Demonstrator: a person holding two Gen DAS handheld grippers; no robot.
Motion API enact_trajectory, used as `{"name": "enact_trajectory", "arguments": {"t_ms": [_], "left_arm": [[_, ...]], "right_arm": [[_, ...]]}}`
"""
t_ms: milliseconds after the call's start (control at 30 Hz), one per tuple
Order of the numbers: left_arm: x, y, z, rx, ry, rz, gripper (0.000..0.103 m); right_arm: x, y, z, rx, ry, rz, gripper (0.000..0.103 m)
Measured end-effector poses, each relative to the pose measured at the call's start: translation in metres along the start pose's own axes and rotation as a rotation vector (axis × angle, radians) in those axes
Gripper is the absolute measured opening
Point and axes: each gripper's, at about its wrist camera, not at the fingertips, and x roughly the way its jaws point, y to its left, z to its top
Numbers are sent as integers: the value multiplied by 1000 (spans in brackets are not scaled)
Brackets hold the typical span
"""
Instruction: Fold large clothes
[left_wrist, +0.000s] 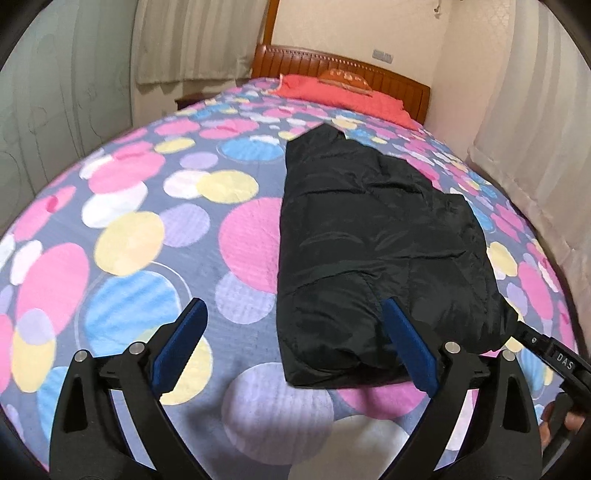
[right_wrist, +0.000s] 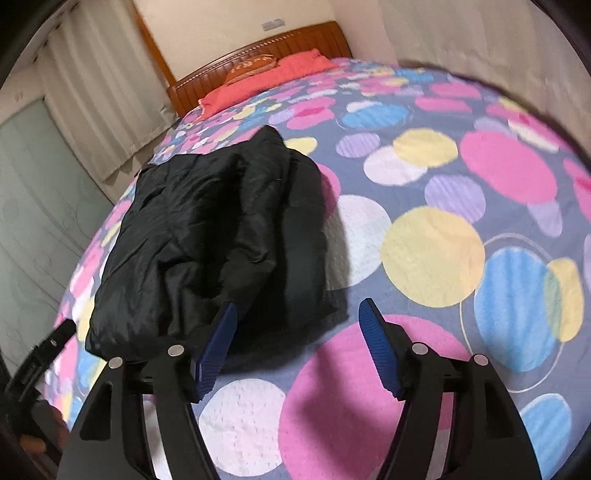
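Note:
A black padded jacket (left_wrist: 373, 251) lies folded into a long bundle on the bed, also seen in the right wrist view as the jacket (right_wrist: 207, 240). My left gripper (left_wrist: 295, 314) hovers open above the bundle's near end, nothing between its blue pads (left_wrist: 406, 343). My right gripper (right_wrist: 297, 314) is open too, its left pad in front of the jacket's near right corner and its right pad over bare bedspread. Neither gripper touches the cloth. The other gripper's tip (left_wrist: 546, 350) shows at the right edge of the left wrist view.
The bedspread (left_wrist: 147, 229) has large pink, yellow, blue and white circles. A red pillow (left_wrist: 347, 96) and a wooden headboard (left_wrist: 332, 66) stand at the far end. Pale curtains (left_wrist: 535, 147) hang close along one side of the bed.

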Motion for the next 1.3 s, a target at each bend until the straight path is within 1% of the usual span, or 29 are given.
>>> {"name": "enact_trajectory", "arguments": {"t_ms": [167, 333, 533, 767, 1033, 1300], "left_arm": [[-16, -5, 2, 11, -34, 43, 96], [-32, -9, 4, 23, -65, 63, 99], [-53, -14, 8, 29, -100, 49, 99], [-65, -18, 11, 36, -119, 29, 99], [-68, -23, 9, 38, -107, 14, 99], [-67, -23, 8, 36, -102, 17, 99]], "right_arm": [[-18, 22, 2, -74, -45, -42, 75], [-39, 44, 2, -130, -90, -68, 79], [-57, 62, 3, -171, -133, -69, 80], [-69, 73, 2, -193, -171, -70, 80], [-76, 80, 0, -210, -195, -73, 80], [-76, 80, 0, -211, -195, -70, 80]]}}
